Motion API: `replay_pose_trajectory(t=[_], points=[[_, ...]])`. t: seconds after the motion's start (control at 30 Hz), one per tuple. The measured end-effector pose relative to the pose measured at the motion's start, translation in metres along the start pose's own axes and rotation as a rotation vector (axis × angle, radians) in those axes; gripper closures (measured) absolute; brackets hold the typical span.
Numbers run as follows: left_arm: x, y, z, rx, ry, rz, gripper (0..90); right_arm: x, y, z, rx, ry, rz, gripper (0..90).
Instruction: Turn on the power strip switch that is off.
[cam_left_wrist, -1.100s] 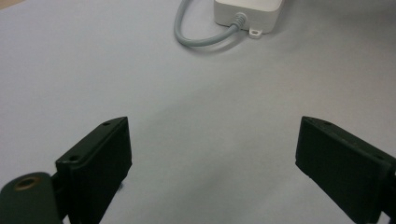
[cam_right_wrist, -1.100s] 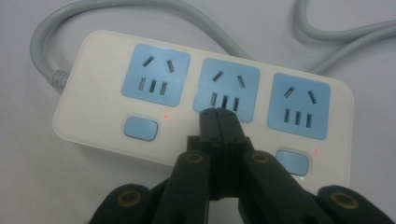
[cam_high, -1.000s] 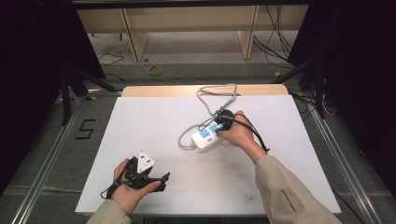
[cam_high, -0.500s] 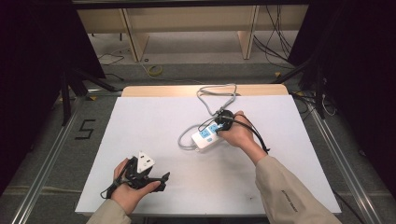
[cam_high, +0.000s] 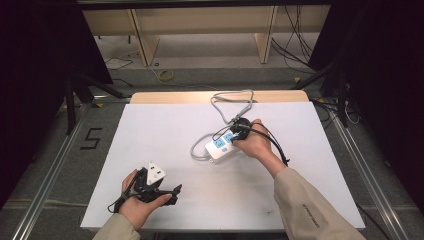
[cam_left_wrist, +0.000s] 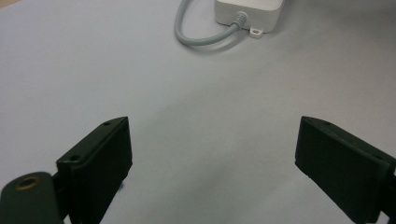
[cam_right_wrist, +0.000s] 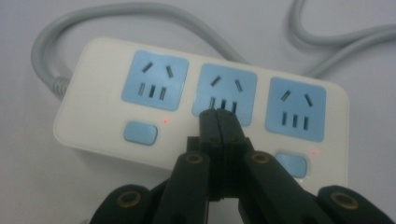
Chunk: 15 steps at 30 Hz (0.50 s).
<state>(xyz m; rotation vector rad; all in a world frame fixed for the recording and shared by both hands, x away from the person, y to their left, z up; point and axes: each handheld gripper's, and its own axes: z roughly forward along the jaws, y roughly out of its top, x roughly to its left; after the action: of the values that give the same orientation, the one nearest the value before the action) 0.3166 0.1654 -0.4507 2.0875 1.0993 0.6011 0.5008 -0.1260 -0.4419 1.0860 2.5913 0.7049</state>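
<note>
High view
- Table: a white tabletop (cam_high: 165, 125) carried the work, with a wooden strip along its far edge.
- Power strip: a white power strip (cam_high: 218, 147) with blue socket faces lay near the middle of the table, slightly right of centre, and its grey cable (cam_high: 235, 100) looped away toward the far edge.
- Right gripper: the right gripper (cam_high: 239, 128) stood over the far end of the strip, pointing down at it, the person's right hand (cam_high: 257, 145) wrapped around it.
- Left gripper: the left gripper (cam_high: 172, 192) lay low near the near left corner, well apart from the strip, in the left hand (cam_high: 137, 205).

Left gripper view
- Jaws: they stood wide apart with nothing between them, only bare table.
- Strip: its cable end showed at the top edge, far off.

Right gripper view
- Jaws: pressed flat together, gripping nothing.
- Tips: they sat over the lower edge of the middle socket (cam_right_wrist: 224, 93), where its blue switch would be; contact could not be told.
- Switches: blue buttons (cam_right_wrist: 140, 132) showed under the outer sockets, each beside a small red light.
</note>
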Motion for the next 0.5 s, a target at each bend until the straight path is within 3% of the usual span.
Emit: replay_pose_trajectory(t=[0.13, 0.5], points=[[0.0, 0.0, 0.0, -0.001, 0.0, -0.002, 10.5, 0.002, -0.001, 0.0, -0.006, -0.01, -0.026, 90.0], [0.0, 0.0, 0.0, 0.001, 0.001, -0.003, 10.8, -0.005, -0.004, -0.011, -0.059, 0.008, 0.002, 86.7]])
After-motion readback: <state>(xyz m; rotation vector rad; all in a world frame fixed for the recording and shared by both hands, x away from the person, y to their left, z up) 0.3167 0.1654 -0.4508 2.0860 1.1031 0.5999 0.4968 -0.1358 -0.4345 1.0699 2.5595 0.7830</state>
